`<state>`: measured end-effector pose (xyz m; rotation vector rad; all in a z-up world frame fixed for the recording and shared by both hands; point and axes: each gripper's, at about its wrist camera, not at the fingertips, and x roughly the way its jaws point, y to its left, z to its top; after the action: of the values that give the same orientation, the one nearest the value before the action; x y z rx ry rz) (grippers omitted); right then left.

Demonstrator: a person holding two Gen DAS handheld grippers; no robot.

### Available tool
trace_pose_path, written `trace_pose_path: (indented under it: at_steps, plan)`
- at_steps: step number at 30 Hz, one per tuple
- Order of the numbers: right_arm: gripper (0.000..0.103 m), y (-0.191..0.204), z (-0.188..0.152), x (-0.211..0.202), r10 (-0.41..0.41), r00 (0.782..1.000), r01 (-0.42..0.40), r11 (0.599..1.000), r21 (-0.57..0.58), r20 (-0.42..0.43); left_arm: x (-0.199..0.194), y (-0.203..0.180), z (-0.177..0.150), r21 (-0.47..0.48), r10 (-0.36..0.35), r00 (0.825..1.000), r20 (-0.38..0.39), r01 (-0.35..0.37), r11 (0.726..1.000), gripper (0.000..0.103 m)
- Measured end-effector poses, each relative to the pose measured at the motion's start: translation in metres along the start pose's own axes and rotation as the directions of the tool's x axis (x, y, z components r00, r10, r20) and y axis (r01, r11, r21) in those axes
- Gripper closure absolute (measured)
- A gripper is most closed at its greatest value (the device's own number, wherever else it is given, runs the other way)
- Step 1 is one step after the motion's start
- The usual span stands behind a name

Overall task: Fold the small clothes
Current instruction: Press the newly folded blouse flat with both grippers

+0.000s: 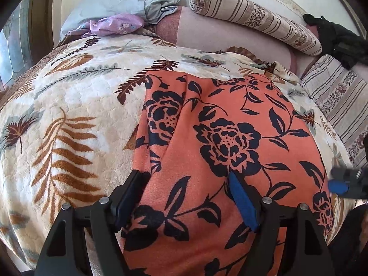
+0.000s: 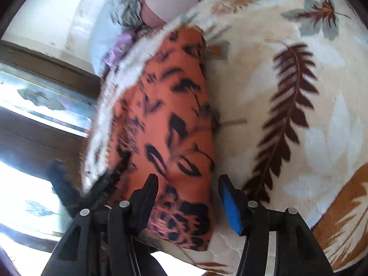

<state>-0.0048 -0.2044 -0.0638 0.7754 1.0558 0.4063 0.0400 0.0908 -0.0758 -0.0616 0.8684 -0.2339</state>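
An orange garment with black flowers [image 1: 218,138] lies flat on the leaf-patterned cream blanket [image 1: 69,105], with a fold running down its left part. My left gripper [image 1: 186,180] hovers low over its near end, open. The left finger [image 1: 132,188] is at the garment's left edge and the blue-padded finger [image 1: 241,197] is over the cloth. My right gripper [image 2: 188,182] is open too, straddling the garment's [image 2: 165,119] near right edge without pinching it. The right gripper's blue tip [image 1: 340,184] shows at the left wrist view's right edge. The right wrist view is motion-blurred.
At the back of the bed lie a grey pillow [image 1: 119,2], a crumpled purple cloth [image 1: 115,24], a striped bolster [image 1: 253,16] and a black garment [image 1: 338,39]. A striped cushion [image 1: 340,101] sits at the right. A window [image 2: 41,96] is beyond the bed's edge.
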Motion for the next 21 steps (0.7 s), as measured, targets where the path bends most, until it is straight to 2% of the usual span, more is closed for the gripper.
trace_pose_path:
  at_steps: [1, 3, 5, 6, 7, 8, 10, 12, 13, 14, 16, 18, 20, 21]
  plan:
    - [0.033, -0.003, 0.010, -0.002, 0.038, 0.999, -0.039, 0.999, 0.029, 0.018, 0.000, -0.001, 0.000, 0.001, 0.001, 1.000, 0.000, -0.001, 1.000, 0.024]
    - [0.033, -0.013, 0.031, 0.004, 0.075, 0.996, -0.080, 0.994, 0.081, 0.057, 0.000, 0.000, 0.000, 0.000, -0.002, 1.000, 0.001, 0.002, 1.000, 0.024]
    - [0.033, -0.031, 0.052, 0.027, 0.111, 0.994, -0.113, 0.979, 0.172, 0.025, -0.001, 0.000, 0.000, 0.000, -0.002, 1.000, 0.002, 0.002, 1.000, 0.024]
    - [0.035, -0.034, 0.058, 0.043, 0.103, 0.995, -0.099, 0.978, 0.182, -0.010, -0.001, 0.000, 0.000, 0.001, -0.003, 1.000, 0.003, 0.003, 1.000, 0.024]
    - [0.061, -0.027, 0.061, 0.053, 0.043, 0.999, -0.039, 0.992, 0.116, -0.032, -0.001, 0.000, -0.001, 0.004, -0.005, 1.000, 0.004, 0.005, 1.000, 0.024]
    - [0.064, -0.010, 0.061, 0.057, -0.080, 0.996, 0.080, 0.997, -0.002, -0.028, -0.001, 0.000, -0.001, 0.006, -0.008, 1.000, 0.003, 0.008, 1.000, 0.024]
    - [0.065, 0.028, 0.052, 0.054, -0.259, 0.964, 0.264, 0.945, -0.191, 0.054, -0.001, 0.002, -0.001, 0.004, -0.012, 1.000, 0.004, 0.012, 1.000, 0.024]
    - [0.065, 0.039, 0.044, 0.054, -0.309, 0.947, 0.322, 0.915, -0.242, 0.091, 0.000, 0.001, -0.001, 0.000, -0.013, 1.000, 0.002, 0.013, 1.000, 0.024]
    - [0.065, 0.030, 0.046, 0.055, -0.292, 0.954, 0.300, 0.931, -0.206, 0.071, 0.001, 0.000, 0.000, 0.005, -0.010, 1.000, 0.003, 0.010, 1.000, 0.024]
    - [0.061, 0.017, 0.051, 0.052, -0.242, 0.969, 0.246, 0.960, -0.133, 0.044, 0.001, -0.001, -0.001, 0.010, -0.004, 1.000, 0.005, 0.004, 1.000, 0.024]
    - [0.049, 0.008, 0.056, 0.045, -0.171, 0.985, 0.173, 0.984, -0.048, 0.036, 0.000, 0.000, -0.001, 0.007, -0.009, 1.000, 0.007, 0.009, 1.000, 0.024]
    - [0.045, 0.010, 0.064, 0.035, -0.089, 0.994, 0.091, 0.995, -0.028, 0.068, 0.000, 0.001, -0.001, 0.000, -0.014, 1.000, 0.005, 0.014, 1.000, 0.024]
    - [0.026, 0.003, 0.075, 0.034, -0.005, 0.994, 0.000, 0.999, 0.040, 0.112, 0.000, 0.000, -0.001, 0.004, -0.006, 1.000, 0.007, 0.006, 1.000, 0.023]
    - [0.024, -0.004, 0.080, 0.037, 0.015, 0.992, -0.025, 0.996, 0.080, 0.123, 0.001, 0.000, -0.001, 0.007, -0.005, 1.000, 0.008, 0.005, 1.000, 0.023]
